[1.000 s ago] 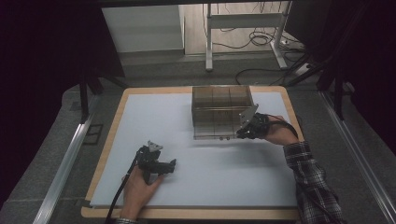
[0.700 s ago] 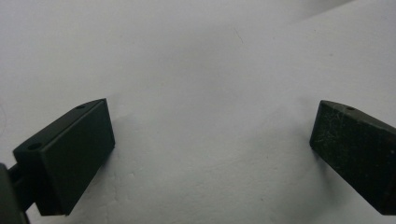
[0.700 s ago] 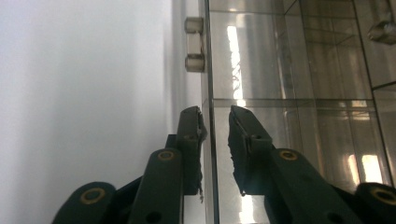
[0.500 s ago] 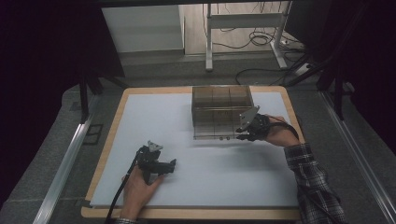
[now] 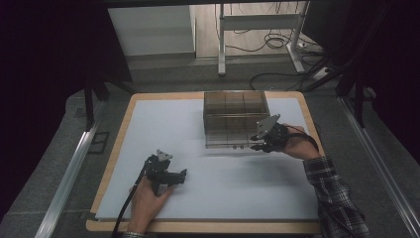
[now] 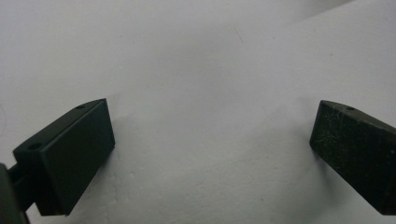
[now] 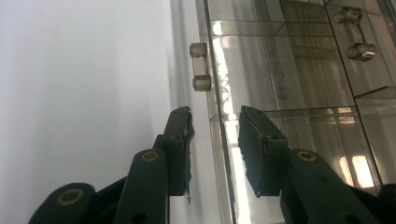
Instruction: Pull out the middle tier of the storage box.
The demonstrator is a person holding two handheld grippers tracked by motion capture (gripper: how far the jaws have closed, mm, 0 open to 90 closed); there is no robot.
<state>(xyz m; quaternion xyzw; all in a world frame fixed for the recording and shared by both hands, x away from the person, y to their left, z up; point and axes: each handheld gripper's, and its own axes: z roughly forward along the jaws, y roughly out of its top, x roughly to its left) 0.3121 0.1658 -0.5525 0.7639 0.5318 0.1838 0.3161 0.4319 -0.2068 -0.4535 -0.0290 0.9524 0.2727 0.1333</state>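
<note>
Just right of centre in the high view, the right gripper [image 5: 258, 144] straddled the near edge of the clear acrylic drawer box [image 5: 235, 106], jaws newly opening (pads off it), while the left gripper [image 5: 179, 176], spread and empty, rested lower left, well apart.

The high view is dim at its edges — black at nine and three o'clock — while the white table top [image 5: 223, 193] stays evenly lit. In the right gripper view, glare streaks the clear box [image 7: 289, 74] toward six o'clock. The left gripper view is soft and grainy, with faint shadows beside the black jaws.
</note>
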